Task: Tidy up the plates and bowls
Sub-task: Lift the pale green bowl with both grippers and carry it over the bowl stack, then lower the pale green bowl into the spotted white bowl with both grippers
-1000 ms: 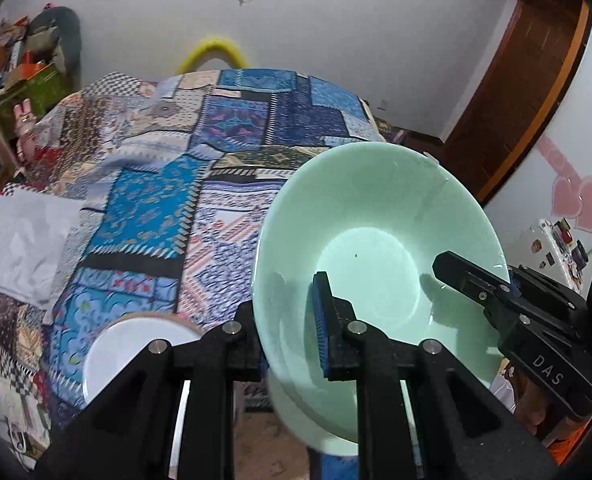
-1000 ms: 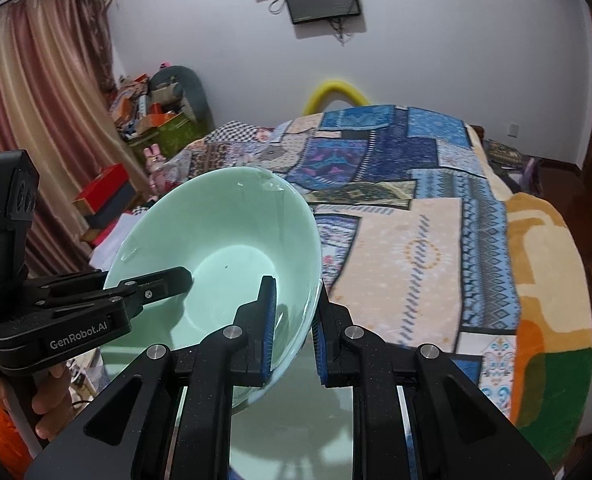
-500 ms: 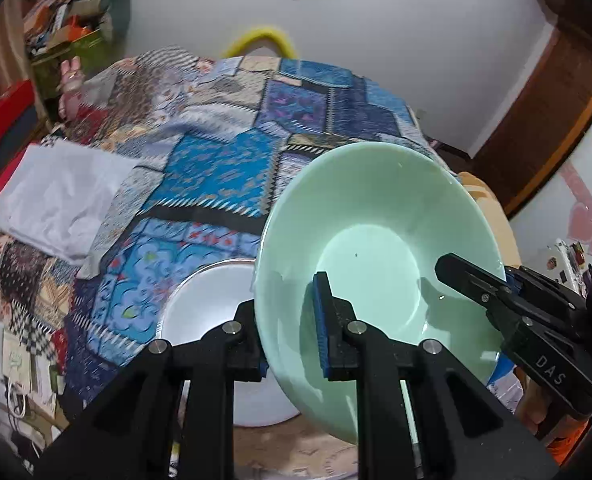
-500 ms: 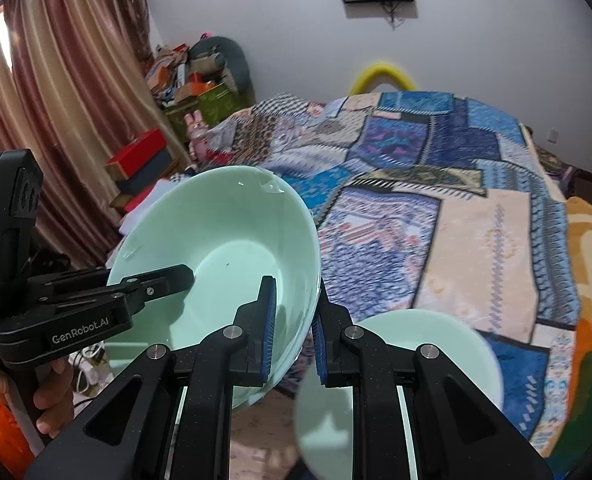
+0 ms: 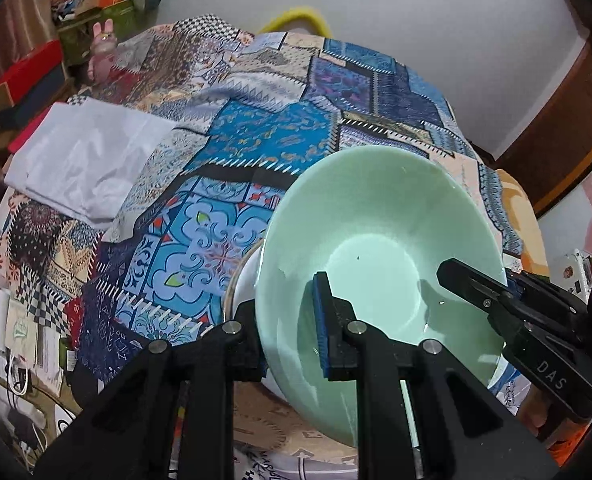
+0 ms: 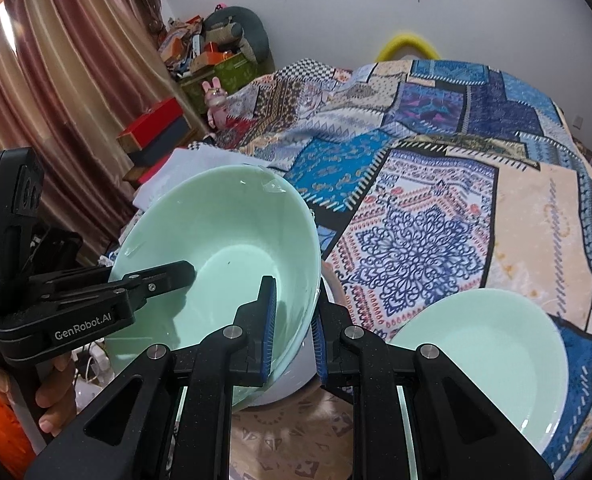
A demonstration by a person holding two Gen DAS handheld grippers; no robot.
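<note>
A mint-green bowl (image 5: 376, 248) hangs tilted above the bed, held at opposite sides of its rim. My left gripper (image 5: 287, 320) is shut on its near-left rim, one blue pad inside the bowl and the other finger outside. My right gripper (image 6: 293, 328) is shut on the bowl (image 6: 223, 256) at its right rim. Just beneath the bowl sits a white dish (image 5: 243, 280), mostly hidden; it shows again as the white dish (image 6: 291, 384) in the right wrist view. A mint-green plate (image 6: 484, 360) lies on the quilt to the right.
A patchwork quilt (image 5: 223, 160) covers the bed. A folded white cloth (image 5: 79, 156) lies at its left. Red and dark boxes (image 6: 155, 128), clutter and a curtain (image 6: 55, 80) stand beyond the left side. A patterned beige surface (image 5: 271, 420) lies below the dishes.
Both grippers have carried the green bowl down and across the bed until it hangs over the white dish. The green plate has come into the right wrist view.
</note>
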